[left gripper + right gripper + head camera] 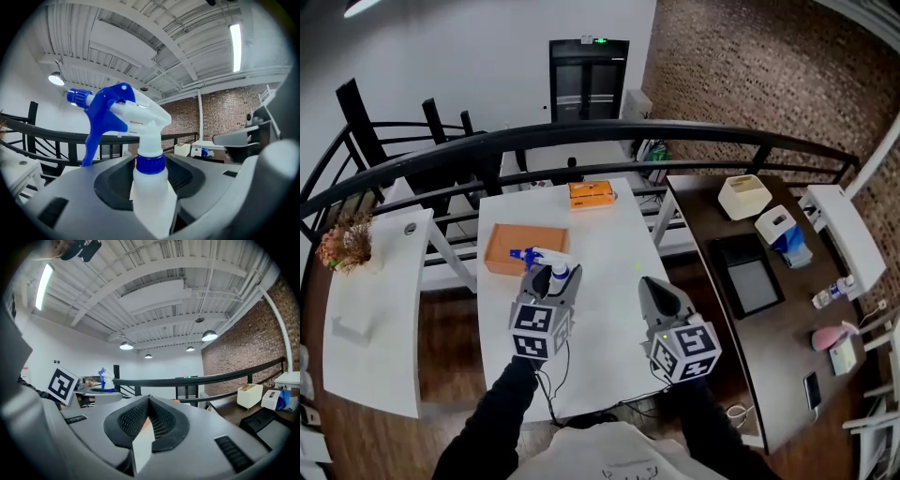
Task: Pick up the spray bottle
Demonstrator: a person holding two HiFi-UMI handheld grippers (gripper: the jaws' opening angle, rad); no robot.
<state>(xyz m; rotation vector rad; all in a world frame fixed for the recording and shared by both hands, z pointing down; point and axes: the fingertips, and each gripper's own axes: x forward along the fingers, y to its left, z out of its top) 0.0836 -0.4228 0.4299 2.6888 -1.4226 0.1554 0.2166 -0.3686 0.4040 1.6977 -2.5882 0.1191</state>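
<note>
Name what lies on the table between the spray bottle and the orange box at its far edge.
Nothing: the head view shows only bare white table between the spray bottle, gripped by the left gripper, and the orange box.

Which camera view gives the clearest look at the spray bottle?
The left gripper view: the spray bottle fills the frame, upright between the jaws, with its blue trigger and collar clear. The head view shows it small, partly hidden by the left gripper. The right gripper view shows it tiny, at the left.
</note>
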